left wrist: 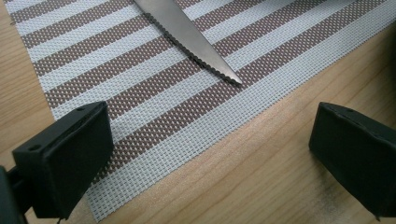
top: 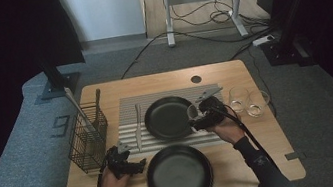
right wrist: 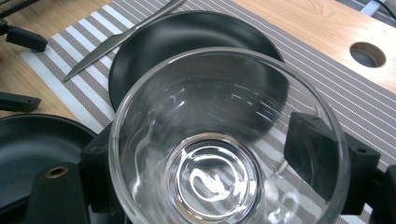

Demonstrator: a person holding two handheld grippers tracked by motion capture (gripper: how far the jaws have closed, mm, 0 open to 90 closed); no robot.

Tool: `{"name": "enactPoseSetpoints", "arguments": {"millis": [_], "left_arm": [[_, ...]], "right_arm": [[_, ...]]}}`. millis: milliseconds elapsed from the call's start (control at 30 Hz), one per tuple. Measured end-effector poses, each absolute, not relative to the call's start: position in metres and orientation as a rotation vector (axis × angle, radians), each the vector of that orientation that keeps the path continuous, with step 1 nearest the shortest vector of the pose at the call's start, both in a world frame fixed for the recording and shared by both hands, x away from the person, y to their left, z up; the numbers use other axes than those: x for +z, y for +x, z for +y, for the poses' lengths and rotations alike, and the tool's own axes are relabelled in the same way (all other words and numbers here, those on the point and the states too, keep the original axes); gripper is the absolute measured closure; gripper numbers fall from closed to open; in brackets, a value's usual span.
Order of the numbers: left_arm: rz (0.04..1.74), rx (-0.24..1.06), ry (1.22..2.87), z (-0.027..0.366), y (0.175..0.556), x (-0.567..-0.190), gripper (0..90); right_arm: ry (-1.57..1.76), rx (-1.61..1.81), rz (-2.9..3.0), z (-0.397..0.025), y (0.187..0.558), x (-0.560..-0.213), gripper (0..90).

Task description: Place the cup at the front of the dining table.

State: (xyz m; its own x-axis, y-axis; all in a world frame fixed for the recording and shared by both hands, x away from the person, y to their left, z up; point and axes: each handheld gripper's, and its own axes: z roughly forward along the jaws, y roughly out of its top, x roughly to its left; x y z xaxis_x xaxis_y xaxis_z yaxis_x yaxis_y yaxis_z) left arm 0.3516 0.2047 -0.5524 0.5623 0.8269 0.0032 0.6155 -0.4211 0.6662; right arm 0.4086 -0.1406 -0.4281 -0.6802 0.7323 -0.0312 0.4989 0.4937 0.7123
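Observation:
My right gripper [top: 202, 116] is shut on a clear glass tumbler [top: 192, 112] and holds it over the right rim of the black plate [top: 168, 118] on the striped placemat [top: 126, 107]. In the right gripper view the tumbler [right wrist: 224, 140] sits upright between the two black jaws of my right gripper [right wrist: 210, 158], with the plate [right wrist: 187, 37] behind it. A serrated knife [top: 138, 126] lies on the mat's left part. My left gripper [top: 130, 164] rests low at the mat's front left corner. In its own view my left gripper [left wrist: 212, 140] stands open over wood and mat edge, short of the knife tip [left wrist: 196, 44].
A second black plate [top: 179, 175] sits at the table's front edge. A wire basket [top: 88, 136] with utensils stands at the left. Two more glasses [top: 238, 98] [top: 257, 103] stand right of the mat. A round hole [top: 196, 79] is in the table's far side.

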Motion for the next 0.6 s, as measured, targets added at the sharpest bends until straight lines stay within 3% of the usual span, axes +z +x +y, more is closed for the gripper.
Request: {"name": "enactPoseSetpoints", "arguments": {"millis": [600], "left_arm": [[1.155,0.443,2.174,0.205,0.351,-0.552,0.0]], "right_arm": [[0.928,0.992,2.463,-0.096,0.415,-0.424,18.8]]}}
